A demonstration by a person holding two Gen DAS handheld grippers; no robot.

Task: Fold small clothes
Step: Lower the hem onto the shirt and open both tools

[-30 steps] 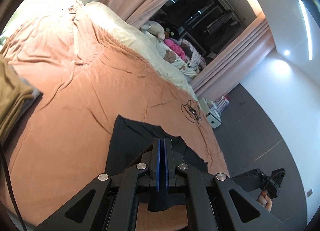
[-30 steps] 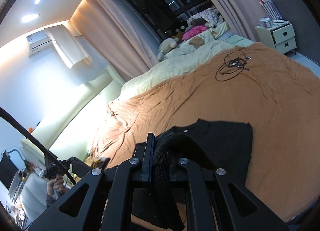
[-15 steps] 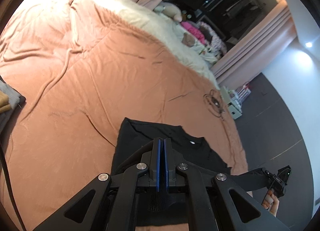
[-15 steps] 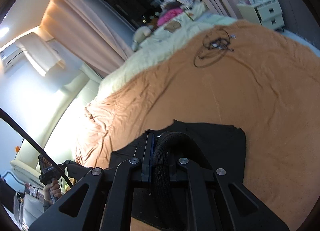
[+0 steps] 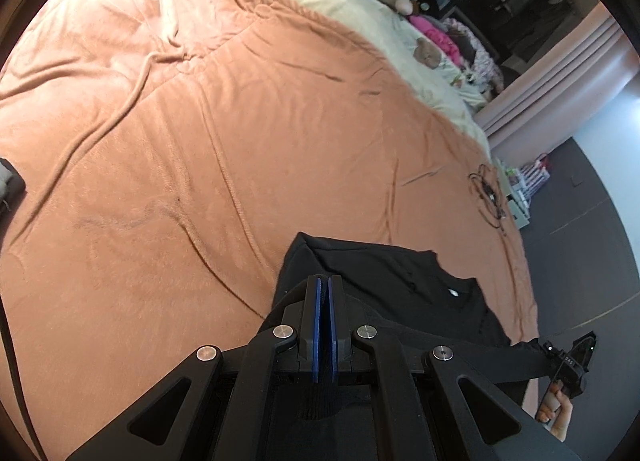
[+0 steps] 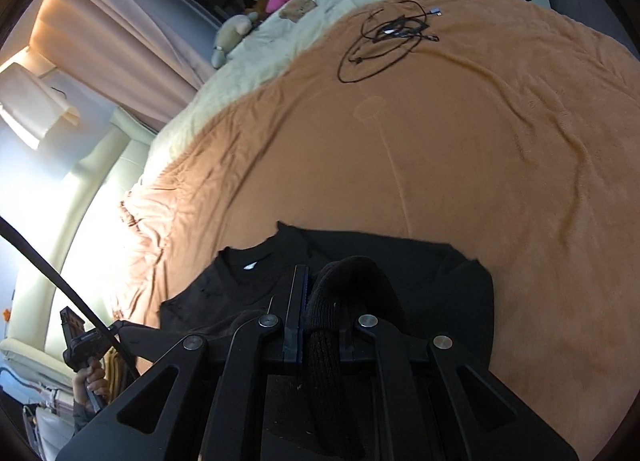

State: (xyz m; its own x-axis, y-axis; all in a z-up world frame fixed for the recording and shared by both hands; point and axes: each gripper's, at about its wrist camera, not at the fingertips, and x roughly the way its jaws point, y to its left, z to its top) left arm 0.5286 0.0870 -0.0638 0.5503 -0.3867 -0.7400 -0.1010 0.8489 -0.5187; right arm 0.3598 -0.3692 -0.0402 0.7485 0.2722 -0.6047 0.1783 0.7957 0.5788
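the black knit top [image 5: 384, 285] lies on the orange plush blanket [image 5: 208, 149] at the near edge, its lower part hidden under both gripper frames, so the hem cannot be made out. a small white label shows inside its neckline.

in the left wrist view, left of the top, a dark grey object [image 5: 10, 185] is cut off by the lens edge. the left gripper [image 5: 325, 325] is clenched, its 2 blue pads [image 5: 318, 325] pressed together on a ribbed black edge of the top that hangs below them. right of the top, a hand [image 5: 558, 409] holds the other gripper's handle, partly out of frame.

in the right wrist view, left of the top, a hand [image 6: 90, 379] grips a handle with a cable running past it. the right gripper [image 6: 320, 309] is clenched on a thick ribbed fold of the top that covers its right finger. beyond the top, a coiled black cable [image 6: 388, 37] lies on the blanket. a cream sheet [image 6: 256, 61] with blurred soft toys [image 6: 232, 35] sits past the blanket's far edge.
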